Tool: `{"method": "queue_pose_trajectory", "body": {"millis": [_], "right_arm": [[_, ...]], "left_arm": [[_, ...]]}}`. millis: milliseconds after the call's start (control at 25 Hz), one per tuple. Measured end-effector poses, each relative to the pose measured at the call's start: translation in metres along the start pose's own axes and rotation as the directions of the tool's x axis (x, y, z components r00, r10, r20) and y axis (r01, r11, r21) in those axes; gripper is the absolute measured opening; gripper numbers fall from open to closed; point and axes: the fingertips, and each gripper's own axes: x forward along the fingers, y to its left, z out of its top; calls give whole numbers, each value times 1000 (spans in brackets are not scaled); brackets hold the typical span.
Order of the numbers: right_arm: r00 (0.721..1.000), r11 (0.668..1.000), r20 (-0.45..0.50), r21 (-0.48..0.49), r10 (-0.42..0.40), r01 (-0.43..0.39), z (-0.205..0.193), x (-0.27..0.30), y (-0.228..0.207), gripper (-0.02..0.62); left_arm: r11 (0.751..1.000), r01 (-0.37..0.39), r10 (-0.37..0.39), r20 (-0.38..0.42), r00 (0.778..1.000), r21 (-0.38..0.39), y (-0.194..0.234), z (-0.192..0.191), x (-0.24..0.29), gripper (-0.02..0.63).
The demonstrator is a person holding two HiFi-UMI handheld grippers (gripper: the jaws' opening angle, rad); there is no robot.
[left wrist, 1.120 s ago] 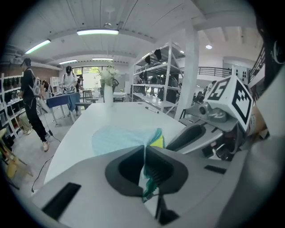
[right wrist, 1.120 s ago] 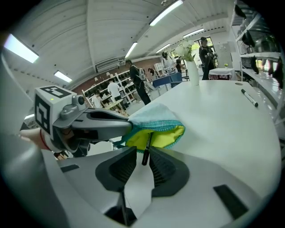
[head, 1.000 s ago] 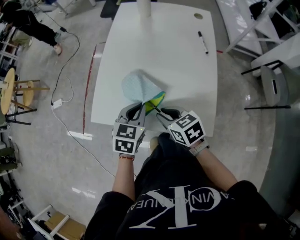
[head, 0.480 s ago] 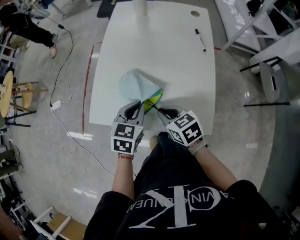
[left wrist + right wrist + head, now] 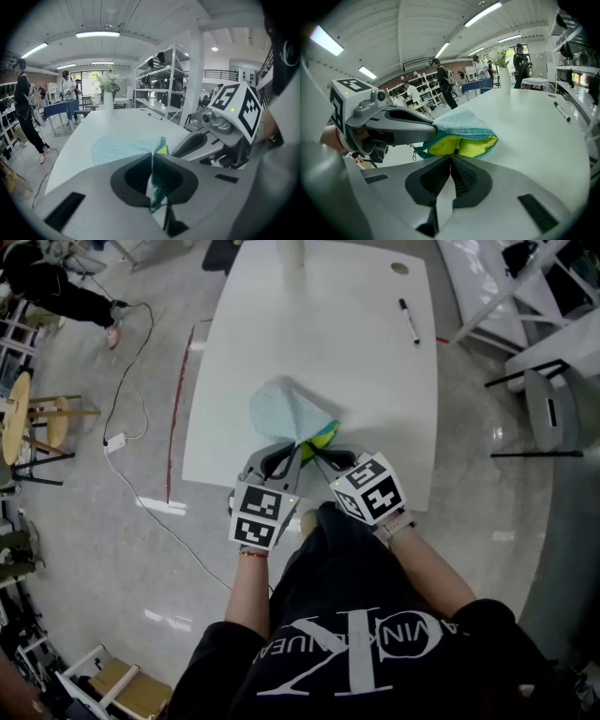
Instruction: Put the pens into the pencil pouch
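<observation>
Pale-blue fabric pencil pouch [image 5: 286, 413] lies by the near edge of the white table [image 5: 347, 352], yellow-lined mouth gaping. The left gripper [image 5: 293, 448] pinches its teal zipper edge; the right gripper [image 5: 314, 450] appears clamped on the other lip. A black pen [image 5: 409, 322] lies well apart, not yet inside.

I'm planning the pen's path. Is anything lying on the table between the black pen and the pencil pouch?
Nothing visible: bare table separates the pen from the pencil pouch. Its mouth faces the near edge, pinched by the left hand-held gripper and right hand-held gripper.
</observation>
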Motion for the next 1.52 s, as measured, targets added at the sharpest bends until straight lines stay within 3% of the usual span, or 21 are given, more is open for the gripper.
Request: {"method": "queue_pose_trajectory", "body": {"millis": [400, 720, 1160, 1520], "right_arm": [[1000, 1000, -1, 14, 18, -18, 1, 7, -2, 15], [999, 999, 38, 42, 21, -23, -1, -6, -15, 71], [995, 991, 64, 115, -77, 69, 0, -34, -77, 103], [981, 974, 89, 160, -175, 159, 13, -56, -154, 107]], "left_arm": [[999, 2, -2, -1, 1000, -33, 5, -6, 0, 14], [998, -28, 28, 1, 1000, -63, 18, -5, 6, 14], [997, -45, 45, -4, 999, -64, 31, 7, 21, 14], [995, -74, 73, -7, 997, -73, 41, 24, 39, 14]]}}
